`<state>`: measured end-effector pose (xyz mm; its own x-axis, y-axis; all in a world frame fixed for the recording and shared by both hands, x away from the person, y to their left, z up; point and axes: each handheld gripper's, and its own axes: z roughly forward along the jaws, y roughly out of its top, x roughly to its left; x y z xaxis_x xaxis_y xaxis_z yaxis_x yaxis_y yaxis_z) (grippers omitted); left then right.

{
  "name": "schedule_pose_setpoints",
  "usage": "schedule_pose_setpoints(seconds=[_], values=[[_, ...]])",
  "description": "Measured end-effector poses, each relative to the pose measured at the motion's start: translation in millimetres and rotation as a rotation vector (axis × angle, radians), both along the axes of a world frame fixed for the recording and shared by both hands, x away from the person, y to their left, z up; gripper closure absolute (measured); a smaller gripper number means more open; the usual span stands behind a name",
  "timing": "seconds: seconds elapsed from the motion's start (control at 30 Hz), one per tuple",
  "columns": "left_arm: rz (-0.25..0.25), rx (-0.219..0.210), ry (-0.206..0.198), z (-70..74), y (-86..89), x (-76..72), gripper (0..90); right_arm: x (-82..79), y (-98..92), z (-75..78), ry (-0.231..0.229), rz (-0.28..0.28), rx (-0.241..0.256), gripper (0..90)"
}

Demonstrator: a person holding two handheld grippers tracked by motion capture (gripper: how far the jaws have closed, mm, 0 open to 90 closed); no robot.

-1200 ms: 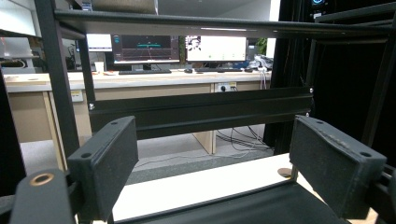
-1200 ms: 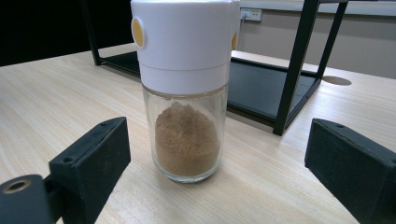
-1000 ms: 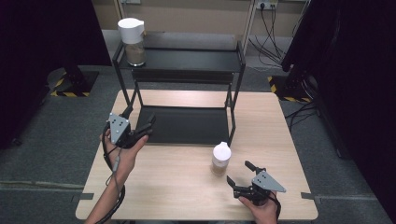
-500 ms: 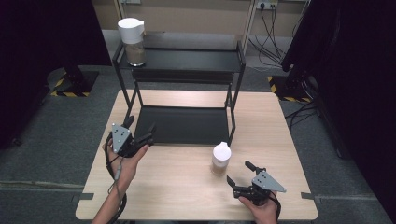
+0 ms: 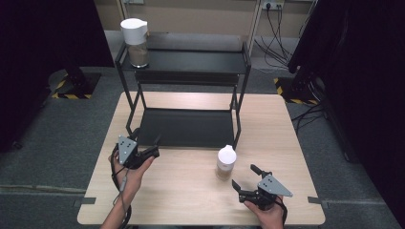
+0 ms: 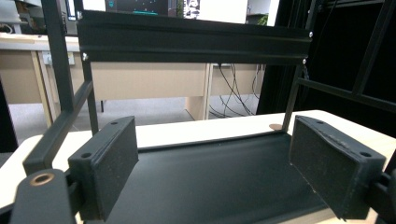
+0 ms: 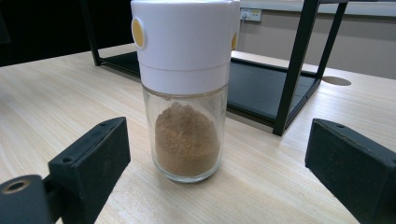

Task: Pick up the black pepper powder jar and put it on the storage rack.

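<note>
Lab/office: desks (image 6: 28,60), wall sockets (image 5: 273,5), cables (image 5: 279,28).

The high view is evenly lit from above, with the desk (image 5: 191,191) bright and the room's left and right sides falling into near black. Shadows under the black rack (image 5: 186,62) are soft and faint. The picture is a little soft and grainy.

In the right gripper view the jar (image 7: 187,88) is sharp, its white cap nearly washed out, with a mild sheen on the glass and a soft shadow at its base. The near black pads (image 7: 93,158) are slightly blurred.

The left gripper view is dimmer, the rack's lower shelf (image 6: 210,172) dull and dark, the background bright and soft.
</note>
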<state>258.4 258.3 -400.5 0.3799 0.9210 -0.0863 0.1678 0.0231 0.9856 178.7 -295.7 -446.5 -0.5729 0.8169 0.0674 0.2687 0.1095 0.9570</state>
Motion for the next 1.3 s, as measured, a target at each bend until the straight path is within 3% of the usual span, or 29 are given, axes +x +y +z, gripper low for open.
schedule_pose_setpoints(seconds=[0.97, 1.3], values=[[-0.010, 0.002, 0.107, -48.0, -0.4, -10.8, 14.3, 0.6, -0.4, 0.2, 0.001, 0.004, -0.001, 6.7], [-0.011, 0.017, 0.111, -51.0, -2.1, -12.2, 14.0, 0.3, -0.6, -0.1, -0.001, 0.005, 0.000, 6.6]])
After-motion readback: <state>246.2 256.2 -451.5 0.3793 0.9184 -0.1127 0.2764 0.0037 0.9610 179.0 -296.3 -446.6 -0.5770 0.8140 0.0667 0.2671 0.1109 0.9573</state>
